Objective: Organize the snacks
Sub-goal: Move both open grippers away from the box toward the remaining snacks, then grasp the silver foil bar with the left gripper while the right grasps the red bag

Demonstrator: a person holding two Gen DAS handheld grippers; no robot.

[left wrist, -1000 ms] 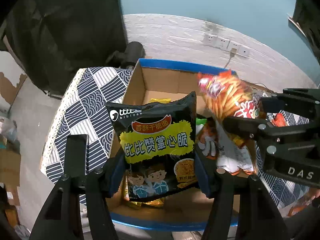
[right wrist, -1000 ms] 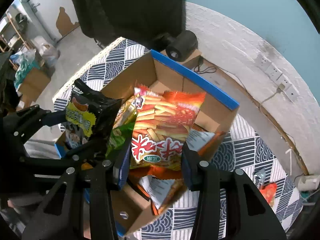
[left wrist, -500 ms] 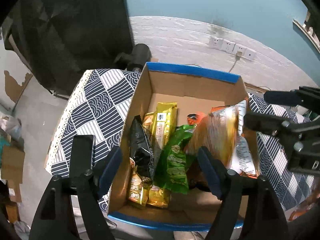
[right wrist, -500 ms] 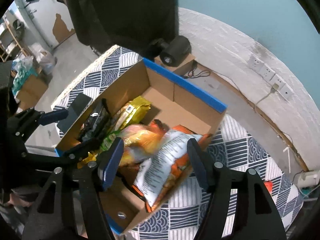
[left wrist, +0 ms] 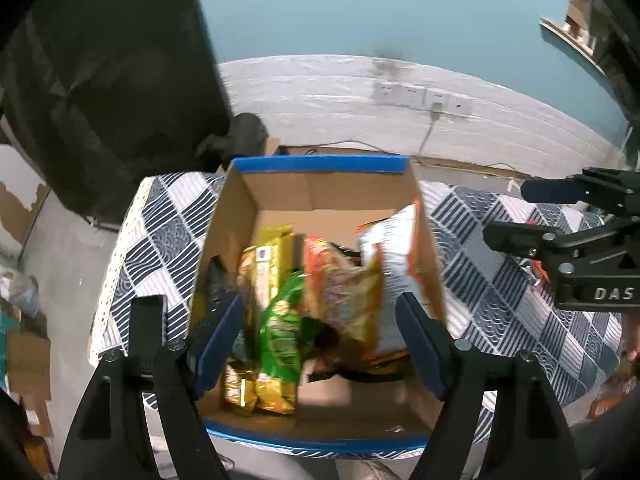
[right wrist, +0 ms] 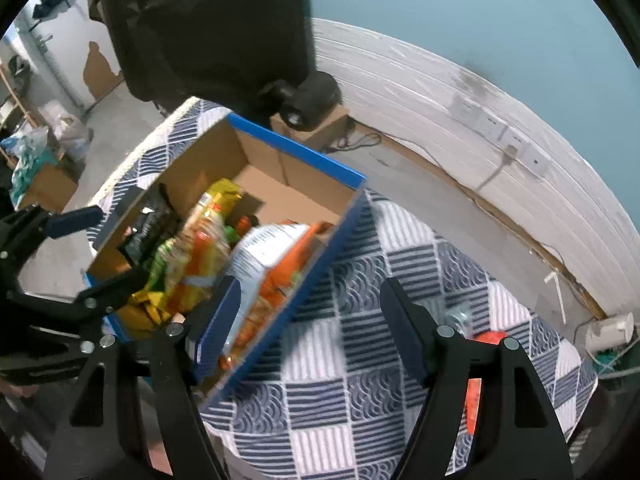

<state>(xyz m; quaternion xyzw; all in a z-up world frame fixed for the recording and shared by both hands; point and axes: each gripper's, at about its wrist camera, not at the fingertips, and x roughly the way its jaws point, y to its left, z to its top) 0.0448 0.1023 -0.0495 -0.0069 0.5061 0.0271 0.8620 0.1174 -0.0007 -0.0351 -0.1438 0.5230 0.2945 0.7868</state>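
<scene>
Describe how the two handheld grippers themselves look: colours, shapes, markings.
Both are matte black frames with silver bolt heads. The left gripper and right gripper each carry two flat, dark blue finger pads. White "DAS" lettering marks the right one's body. No cables or sleeves show.

Cardboard box (left wrist: 320,196) with blue rim, open top, holds all snacks. Black bag (left wrist: 216,284) upright at box's left wall. Gold bag (left wrist: 272,256) beside it, lying lengthwise. Green bag (left wrist: 280,332) in box's middle. Orange bag (left wrist: 344,292) tilted on top. White-backed orange bag (left wrist: 396,248) leans on box's right wall.
</scene>
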